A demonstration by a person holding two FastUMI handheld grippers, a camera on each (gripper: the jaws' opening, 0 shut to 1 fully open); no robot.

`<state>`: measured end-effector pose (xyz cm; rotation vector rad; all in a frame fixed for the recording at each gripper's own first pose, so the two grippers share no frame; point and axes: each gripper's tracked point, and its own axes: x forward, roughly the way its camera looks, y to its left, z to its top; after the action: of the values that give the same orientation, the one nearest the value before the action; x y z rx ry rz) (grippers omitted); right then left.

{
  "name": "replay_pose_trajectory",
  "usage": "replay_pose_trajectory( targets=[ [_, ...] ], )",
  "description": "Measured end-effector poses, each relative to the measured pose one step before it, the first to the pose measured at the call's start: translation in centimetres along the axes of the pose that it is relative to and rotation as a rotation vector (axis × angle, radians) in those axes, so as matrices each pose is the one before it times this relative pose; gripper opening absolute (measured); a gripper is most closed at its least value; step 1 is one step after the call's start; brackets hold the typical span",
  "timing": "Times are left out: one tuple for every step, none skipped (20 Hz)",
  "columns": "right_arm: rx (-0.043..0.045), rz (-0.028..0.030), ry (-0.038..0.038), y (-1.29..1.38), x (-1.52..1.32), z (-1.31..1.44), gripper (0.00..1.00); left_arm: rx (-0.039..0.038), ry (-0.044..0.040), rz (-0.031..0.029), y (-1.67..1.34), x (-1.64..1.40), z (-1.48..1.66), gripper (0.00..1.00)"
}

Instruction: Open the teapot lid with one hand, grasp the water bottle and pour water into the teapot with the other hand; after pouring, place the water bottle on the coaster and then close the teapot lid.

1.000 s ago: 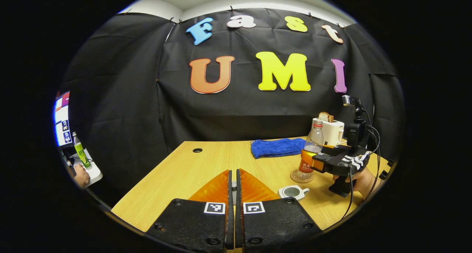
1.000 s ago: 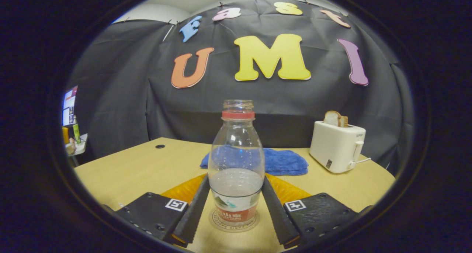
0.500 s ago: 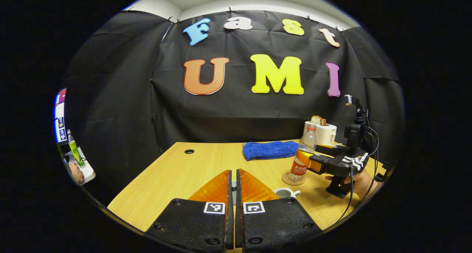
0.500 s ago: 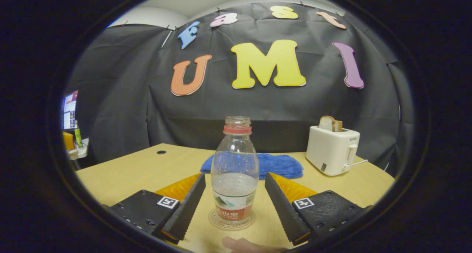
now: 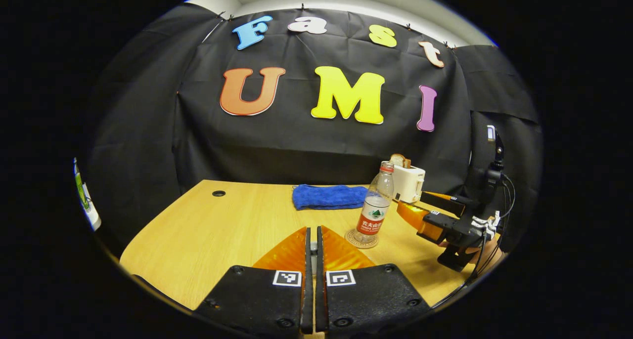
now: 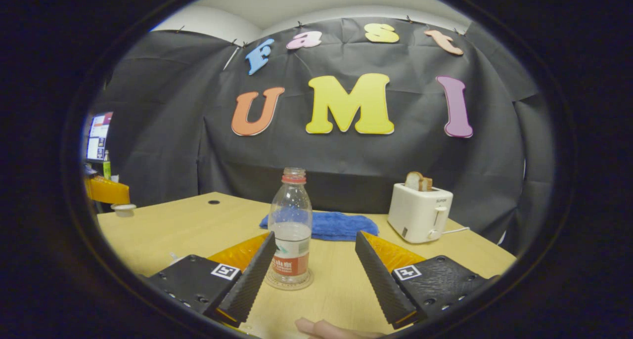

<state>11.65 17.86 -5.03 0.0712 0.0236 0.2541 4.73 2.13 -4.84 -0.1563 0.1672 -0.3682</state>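
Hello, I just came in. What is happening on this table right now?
A person holds a gripper in each hand. The water bottle stands upright on the coaster with its cap off, partly filled. The right gripper is open, its fingers apart from the bottle. The left gripper is shut, with something small and pale between its fingers, too hidden to name. A blue towel and a toaster with bread sit behind.

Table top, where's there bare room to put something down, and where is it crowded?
Free: the table's wide left stretch, from the hole to the near edge, left of the towel. Crowded: the right side, where the bottle stands on its coaster, with the toaster behind it and the right gripper beside it, jaws apart.
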Motion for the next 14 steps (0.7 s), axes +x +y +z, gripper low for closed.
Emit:
replay_pose_trajectory(
  targets=[
    [-0.00548, -0.00574, -0.00652, -0.396, -0.444, -0.362, 0.96, -0.0008, -0.00964, -0.00443, -0.514, 0.236, 0.108, 0.05],
    [-0.00278, 0.00307, -0.00449, -0.017, -0.605, -0.354, 0.96, 0.00145, -0.0015, -0.00718, -0.465, 0.463, -0.347, 0.04],
    [-0.00061, 0.0044, -0.00617, -0.043, -0.544, -0.138, 0.96, -0.00569, 0.0106, -0.02616, -0.914, 0.394, -0.532, 0.05],
    [-0.00403, 0.00245, -0.00605, -0.177, -0.474, -0.136, 0.98, -0.00854, 0.01397, -0.03798, -1.195, 0.502, -0.799, 0.05],
    [-0.00658, 0.00179, -0.00735, -0.215, -0.569, -0.137, 0.96, -0.01155, 0.00705, -0.02531, -0.728, 0.561, -0.51, 0.04],
    [-0.00651, 0.00142, -0.00792, -0.234, -0.509, -0.054, 0.98, -0.0177, 0.00789, -0.01723, -0.434, 0.61, -0.478, 0.04],
    [-0.00296, 0.0107, -0.00942, 0.113, -0.625, -0.135, 0.98, -0.0273, 0.00573, -0.01626, -0.354, 0.523, -0.522, 0.05],
    [-0.0025, 0.0113, -0.00637, -0.079, -0.44, -0.01, 0.95, -0.02527, 0.00686, -0.01296, -0.398, 0.62, -0.545, 0.05],
    [0.00302, 0.00255, -0.00661, -0.415, -0.516, -0.09, 0.98, -0.01925, 0.01077, -0.00204, -0.122, 0.663, -0.569, 0.05],
    [0.00845, -0.00121, -0.01093, -0.481, -0.492, 0.144, 0.95, -0.00339, 0.00176, 0.02078, 0.554, 0.374, -0.477, 0.05],
    [0.00424, 0.00377, -0.02131, -0.188, -0.145, 0.548, 0.95, 0.00477, 0.00029, 0.02907, 0.716, 0.585, -0.366, 0.05],
    [0.00495, -0.02078, -0.00618, -0.773, 0.0, 0.435, 0.95, 0.00871, 0.00117, 0.03581, 0.741, 0.343, -0.299, 0.05],
    [0.01677, -0.01632, -0.00314, -0.654, -0.2, 0.032, 0.97, -0.00246, 0.00225, 0.01977, 0.517, 0.354, -0.266, 0.05],
    [0.02153, 0.01283, -0.00979, -0.006, -0.079, 0.335, 0.98, -0.00958, 0.0053, 0.00235, -0.025, 0.255, -0.398, 0.05]
  ],
)
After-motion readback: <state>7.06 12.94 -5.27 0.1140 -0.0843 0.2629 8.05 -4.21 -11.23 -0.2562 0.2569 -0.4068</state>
